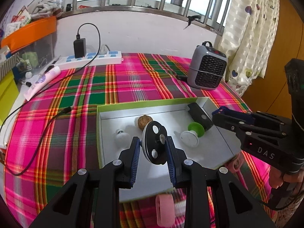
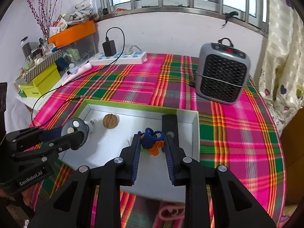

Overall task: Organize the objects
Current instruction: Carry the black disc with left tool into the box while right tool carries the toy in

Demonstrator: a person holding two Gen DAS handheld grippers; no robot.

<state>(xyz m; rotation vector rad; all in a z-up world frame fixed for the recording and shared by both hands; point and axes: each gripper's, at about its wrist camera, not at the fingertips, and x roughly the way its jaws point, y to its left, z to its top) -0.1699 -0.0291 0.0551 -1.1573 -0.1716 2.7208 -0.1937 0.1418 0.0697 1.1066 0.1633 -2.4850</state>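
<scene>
My left gripper (image 1: 153,148) is closed most of the way on a black disc (image 1: 154,142) with round holes and a small metal stud at its centre. Both blue pads press its edges, and the disc stands on edge, tilted, its flat face turned toward my camera and its long axis running up and slightly left. It hangs above the near part of the white box (image 1: 224,144) with the green rim.

My right gripper (image 2: 153,144) is nearly closed on a small knitted piece, dark blue on top and orange below (image 2: 153,142). It sits pinched between the pad tips, blue loops uppermost, the orange part hanging down, over the box floor near its right side.

Inside the box, from the left wrist view, I see a walnut (image 1: 144,122) just behind the disc, a white bulb-like item (image 1: 119,135) to its left, a green-and-white suction-cup-shaped piece (image 1: 191,134) lying on its side to the right, and a black rectangular block (image 1: 199,115) leaning in the far right corner.

The box rests on a pink, green and orange plaid cloth (image 1: 76,114). Farther back stand a grey mini heater (image 1: 208,68) on the right and a white power strip (image 1: 95,58) with a black charger (image 1: 79,47) plugged in. A pink object (image 1: 164,209) lies on the cloth just in front of the box, partly hidden by my fingers.
</scene>
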